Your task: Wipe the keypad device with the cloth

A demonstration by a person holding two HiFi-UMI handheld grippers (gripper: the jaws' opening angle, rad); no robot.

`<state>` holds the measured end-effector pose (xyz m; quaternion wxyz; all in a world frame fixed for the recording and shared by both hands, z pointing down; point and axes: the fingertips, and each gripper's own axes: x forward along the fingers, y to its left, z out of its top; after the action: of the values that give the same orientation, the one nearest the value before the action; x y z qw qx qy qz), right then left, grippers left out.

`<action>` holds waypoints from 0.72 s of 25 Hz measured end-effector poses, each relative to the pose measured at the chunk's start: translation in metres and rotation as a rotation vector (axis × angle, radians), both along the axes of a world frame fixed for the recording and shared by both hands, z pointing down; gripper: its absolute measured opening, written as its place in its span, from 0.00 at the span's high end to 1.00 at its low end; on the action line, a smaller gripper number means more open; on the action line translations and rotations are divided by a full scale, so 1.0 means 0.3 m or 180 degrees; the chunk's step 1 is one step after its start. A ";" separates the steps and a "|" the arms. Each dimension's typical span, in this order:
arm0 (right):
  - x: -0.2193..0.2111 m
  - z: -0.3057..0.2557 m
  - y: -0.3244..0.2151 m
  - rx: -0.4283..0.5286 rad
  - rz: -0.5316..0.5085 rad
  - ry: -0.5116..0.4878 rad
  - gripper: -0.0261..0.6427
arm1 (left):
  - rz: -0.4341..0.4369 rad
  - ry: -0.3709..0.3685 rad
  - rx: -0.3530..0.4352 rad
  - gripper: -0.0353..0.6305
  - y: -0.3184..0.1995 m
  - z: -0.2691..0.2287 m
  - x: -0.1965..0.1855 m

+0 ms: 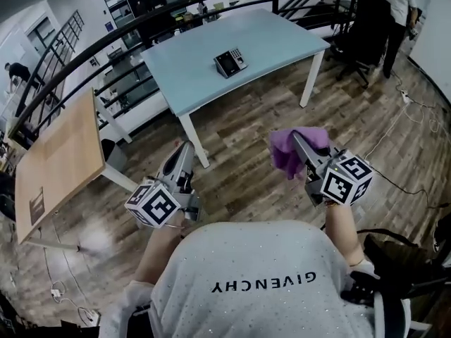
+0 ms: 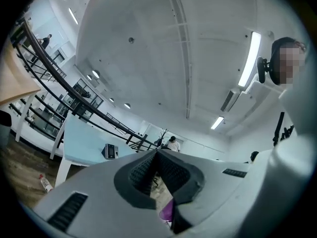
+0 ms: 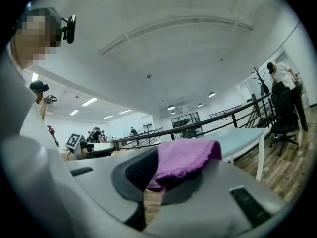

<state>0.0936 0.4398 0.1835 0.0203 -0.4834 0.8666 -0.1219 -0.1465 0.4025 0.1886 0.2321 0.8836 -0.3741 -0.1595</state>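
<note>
The keypad device (image 1: 230, 62) is a small dark box with a screen and keys, standing near the middle of the light-blue table (image 1: 197, 76), far ahead of both grippers. It also shows small in the left gripper view as the keypad device (image 2: 110, 151). A purple cloth (image 1: 292, 148) hangs from my right gripper (image 1: 299, 145), whose jaws are shut on it; the same cloth (image 3: 184, 159) drapes over the jaws in the right gripper view. My left gripper (image 1: 184, 153) is shut with nothing in it, held over the wood floor.
A wooden table (image 1: 60, 162) stands at the left. A black railing (image 1: 106, 44) curves behind the blue table. An office chair (image 1: 364, 34) and a standing person (image 1: 399, 5) are at the far right. Cables (image 1: 409, 108) lie on the floor.
</note>
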 end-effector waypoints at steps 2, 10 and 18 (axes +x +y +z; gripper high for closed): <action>-0.031 -0.016 -0.107 0.0068 -0.0007 0.0017 0.93 | -0.0012 -0.0037 0.0051 0.94 -0.107 -0.010 -0.027; -0.109 0.037 -0.443 -0.0015 0.0125 -0.0028 0.93 | 0.0161 -0.0198 0.0018 0.94 -0.416 0.048 -0.058; -0.103 0.081 -0.657 -0.0253 0.0143 -0.0313 0.93 | 0.0287 -0.0106 -0.0219 0.94 -0.568 0.134 -0.056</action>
<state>0.0628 0.2428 0.2077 0.0464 -0.4966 0.8480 -0.1793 -0.1632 0.2319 0.2289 0.2631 0.8936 -0.3430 -0.1212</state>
